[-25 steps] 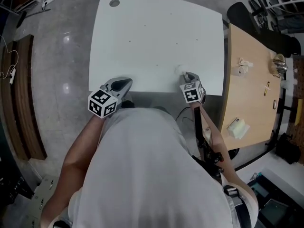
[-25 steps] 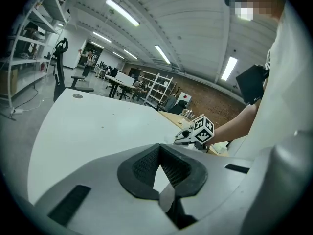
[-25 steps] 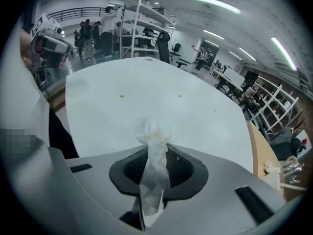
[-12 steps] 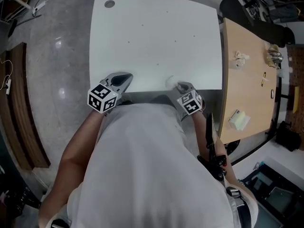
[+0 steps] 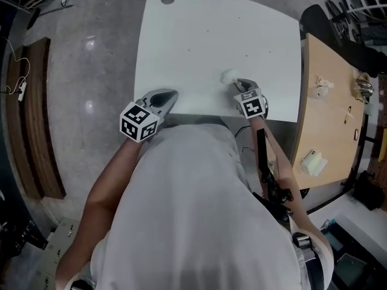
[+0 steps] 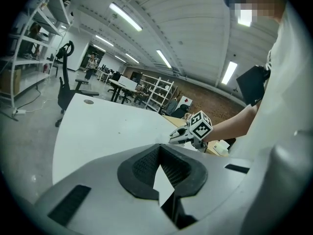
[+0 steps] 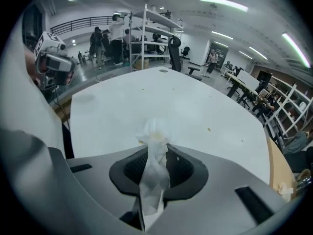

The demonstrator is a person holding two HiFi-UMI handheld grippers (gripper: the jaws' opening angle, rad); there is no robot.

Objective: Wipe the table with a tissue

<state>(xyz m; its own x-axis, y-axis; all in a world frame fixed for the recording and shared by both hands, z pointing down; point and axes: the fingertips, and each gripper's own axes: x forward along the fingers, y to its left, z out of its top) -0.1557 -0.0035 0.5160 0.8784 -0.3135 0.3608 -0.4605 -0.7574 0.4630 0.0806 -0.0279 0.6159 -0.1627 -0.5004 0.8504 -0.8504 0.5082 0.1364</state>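
Observation:
A crumpled white tissue [image 5: 228,75] rests on the white table [image 5: 211,29], a short way in from the front edge at the right. My right gripper [image 5: 237,83] is shut on it and points steeply down. In the right gripper view the tissue [image 7: 154,136] sticks out twisted between the black pads [image 7: 132,168]. My left gripper [image 5: 169,94] hovers at the table's front left edge. Its jaws stand slightly apart with nothing between them, and bare table shows through the gap in the left gripper view [image 6: 161,175]. That view also shows the right gripper [image 6: 183,136].
A wooden table [image 5: 329,119] stands against the white table's right side. On it lie a tissue packet [image 5: 312,162], a crumpled tissue [image 5: 323,84] and small items. A black office chair [image 5: 329,26] is at the far right, with grey floor to the left.
My right gripper slid the tissue left along the front edge, then pushed it farther in from the edge. The left gripper shifted slightly along the front edge.

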